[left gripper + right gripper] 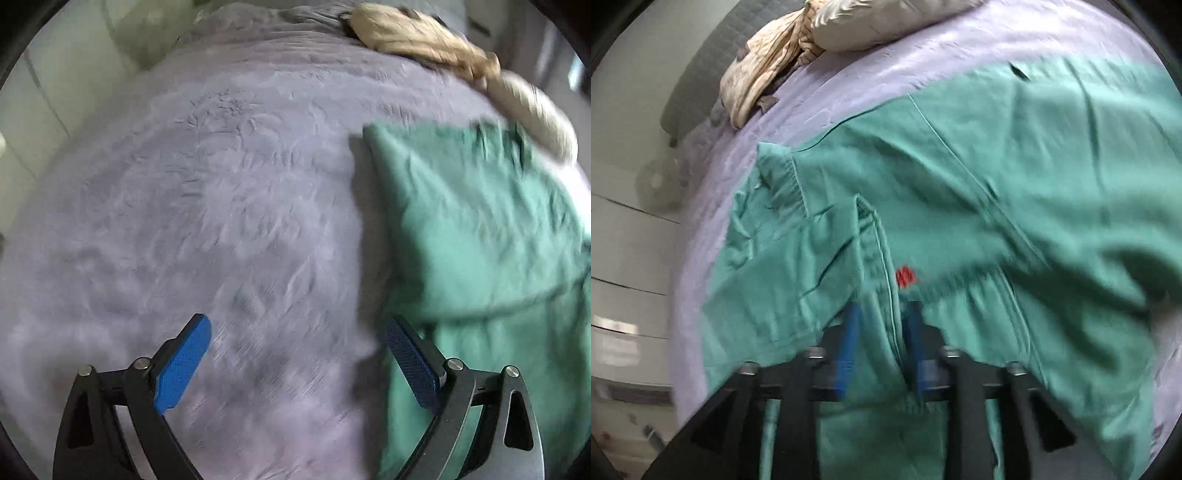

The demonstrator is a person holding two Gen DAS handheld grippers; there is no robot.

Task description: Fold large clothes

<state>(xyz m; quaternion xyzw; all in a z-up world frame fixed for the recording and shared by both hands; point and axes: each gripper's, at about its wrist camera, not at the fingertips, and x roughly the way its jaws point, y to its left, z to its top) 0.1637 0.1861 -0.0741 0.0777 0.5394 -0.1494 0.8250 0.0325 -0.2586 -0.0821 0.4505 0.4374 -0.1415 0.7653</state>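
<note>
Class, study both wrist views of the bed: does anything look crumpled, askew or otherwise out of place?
Yes. A beige garment lies crumpled in a heap at the far edge of the lilac bedspread, unfolded. The green garment is wrinkled, with a bunched ridge of cloth standing between the right gripper fingers.

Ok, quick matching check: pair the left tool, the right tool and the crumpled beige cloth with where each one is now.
1. left tool
2. right tool
3. crumpled beige cloth

A. at the far end of the cover
B. astride a fold of the green cotton garment
C. open above the fuzzy lilac bed cover

Pairs: 1-C, 2-B, 3-A
</note>
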